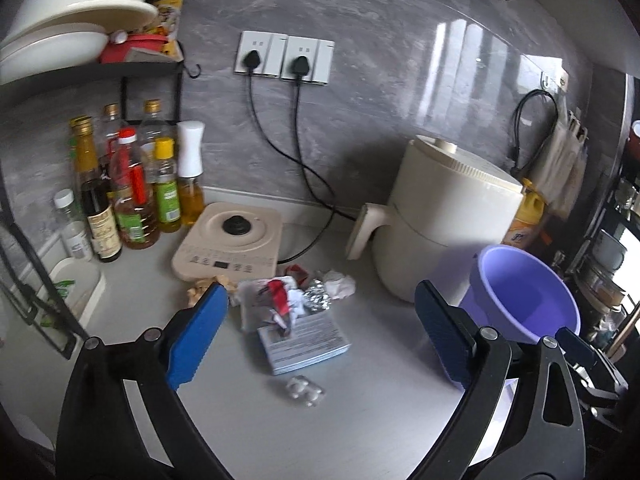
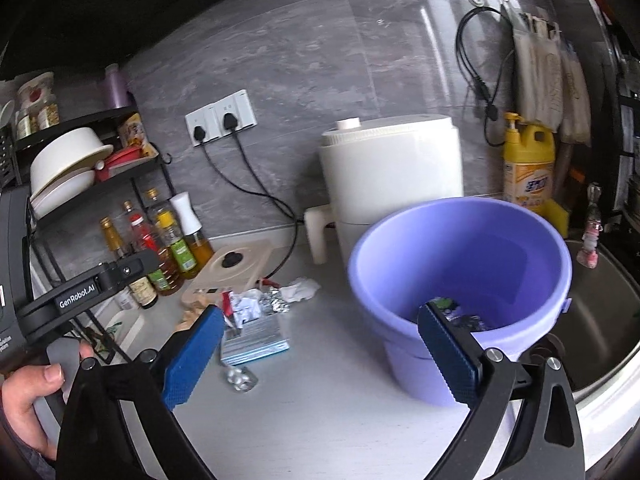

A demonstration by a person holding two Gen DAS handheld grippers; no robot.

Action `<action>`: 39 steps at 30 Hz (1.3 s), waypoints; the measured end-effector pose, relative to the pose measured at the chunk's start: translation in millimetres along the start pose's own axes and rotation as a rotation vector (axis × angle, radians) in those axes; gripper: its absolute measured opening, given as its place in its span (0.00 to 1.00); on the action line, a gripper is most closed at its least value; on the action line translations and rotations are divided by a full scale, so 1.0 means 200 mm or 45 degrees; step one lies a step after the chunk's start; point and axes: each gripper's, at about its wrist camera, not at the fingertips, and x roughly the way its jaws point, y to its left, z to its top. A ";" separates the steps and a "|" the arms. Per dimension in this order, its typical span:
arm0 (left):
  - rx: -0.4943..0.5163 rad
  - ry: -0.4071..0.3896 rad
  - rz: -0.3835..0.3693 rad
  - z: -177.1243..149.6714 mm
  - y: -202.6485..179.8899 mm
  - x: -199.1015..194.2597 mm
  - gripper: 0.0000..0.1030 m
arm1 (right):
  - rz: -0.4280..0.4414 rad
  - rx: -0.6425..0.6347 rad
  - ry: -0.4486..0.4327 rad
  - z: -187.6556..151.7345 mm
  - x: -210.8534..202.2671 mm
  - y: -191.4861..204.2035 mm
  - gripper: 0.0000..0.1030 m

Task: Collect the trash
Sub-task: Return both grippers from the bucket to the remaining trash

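The counter (image 1: 360,420) lies bare in front of both grippers. The left gripper (image 1: 320,340) has its jaws wide with nothing between them, facing the trash pile (image 1: 288,300): crumpled paper, foil, a booklet and a blister pack (image 1: 304,390) just in front. Behind the pile stand a hot plate (image 1: 230,240), bottles (image 1: 132,188) and a white appliance (image 1: 444,224). The right gripper (image 2: 320,360), jaws wide and empty, is by the purple bucket (image 2: 400,364), which holds a dark wrapper (image 2: 460,316). A sink (image 2: 600,320) sits right of the bucket.
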 end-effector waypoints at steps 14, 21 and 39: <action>-0.107 0.033 0.103 -0.07 0.30 -0.03 0.91 | 0.074 -0.080 0.086 -0.07 0.12 0.20 0.92; -0.138 0.083 0.123 -0.12 0.40 0.04 0.91 | 0.092 -0.111 0.149 -0.11 0.21 0.27 0.91; -0.182 0.209 0.139 -0.20 0.57 0.31 0.91 | 0.068 -0.167 0.342 -0.23 0.50 0.37 0.83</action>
